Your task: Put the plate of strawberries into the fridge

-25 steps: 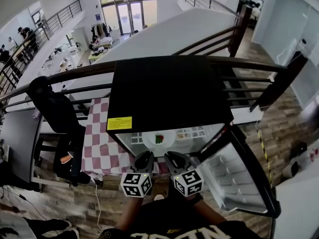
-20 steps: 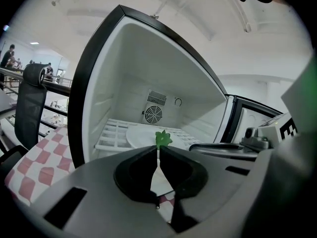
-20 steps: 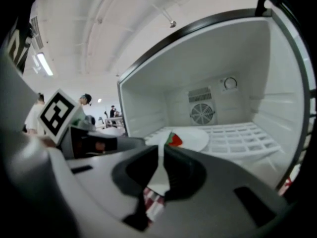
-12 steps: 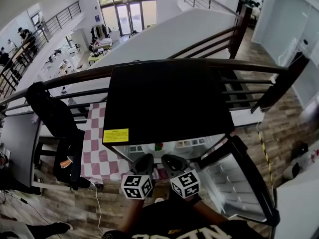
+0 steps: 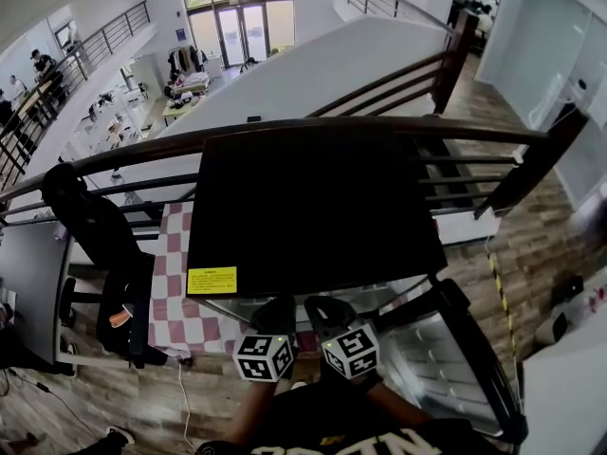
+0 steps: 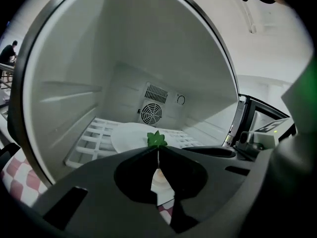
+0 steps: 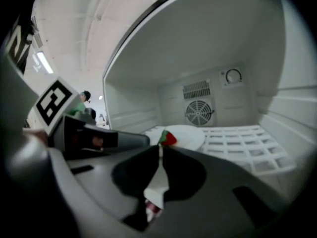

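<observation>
Left gripper (image 6: 157, 151) and right gripper (image 7: 160, 150) hung at the mouth of the open fridge (image 5: 313, 207), both pressed together on nothing, the right's jaws having just been closing, apparently because the plate (image 6: 130, 136) of strawberries (image 7: 169, 138) already rested on its wire shelf (image 7: 237, 145).

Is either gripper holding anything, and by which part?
Nothing is held. The left gripper is shut on nothing; the right gripper, jaws just closing, has nothing between them. The plate sits free on the fridge shelf.
</observation>
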The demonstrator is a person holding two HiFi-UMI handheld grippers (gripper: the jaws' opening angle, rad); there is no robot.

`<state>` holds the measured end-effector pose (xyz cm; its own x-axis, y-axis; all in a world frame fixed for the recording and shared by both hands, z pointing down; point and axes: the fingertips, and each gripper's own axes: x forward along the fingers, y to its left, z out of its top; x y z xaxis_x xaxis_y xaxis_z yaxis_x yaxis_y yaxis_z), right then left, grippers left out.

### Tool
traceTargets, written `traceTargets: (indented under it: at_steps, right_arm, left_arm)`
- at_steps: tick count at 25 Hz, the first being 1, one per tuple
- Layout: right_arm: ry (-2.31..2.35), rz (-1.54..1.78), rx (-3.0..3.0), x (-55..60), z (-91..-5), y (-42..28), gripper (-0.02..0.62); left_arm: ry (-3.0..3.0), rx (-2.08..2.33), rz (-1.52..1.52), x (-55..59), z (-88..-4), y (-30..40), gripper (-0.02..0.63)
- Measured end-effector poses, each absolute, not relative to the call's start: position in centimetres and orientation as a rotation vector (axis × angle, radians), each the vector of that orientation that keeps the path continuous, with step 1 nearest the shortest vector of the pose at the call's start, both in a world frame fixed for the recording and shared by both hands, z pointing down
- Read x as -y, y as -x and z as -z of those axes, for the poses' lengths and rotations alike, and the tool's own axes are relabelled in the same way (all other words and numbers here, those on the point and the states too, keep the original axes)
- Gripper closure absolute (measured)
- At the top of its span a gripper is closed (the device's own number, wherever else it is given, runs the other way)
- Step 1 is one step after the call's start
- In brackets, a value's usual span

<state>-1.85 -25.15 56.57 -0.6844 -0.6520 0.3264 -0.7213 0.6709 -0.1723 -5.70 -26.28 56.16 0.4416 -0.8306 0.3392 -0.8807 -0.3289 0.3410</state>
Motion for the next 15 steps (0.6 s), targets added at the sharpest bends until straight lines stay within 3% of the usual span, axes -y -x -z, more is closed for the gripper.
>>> traceTargets:
  at_steps: [15]
  right_arm:
    - [-1.147,-0.409,2.647,27.5,-56.7,1.8,0.555]
  left_arm:
    - [-2.257,1.47,-0.128,28.2,-56.1,5.6,0.575]
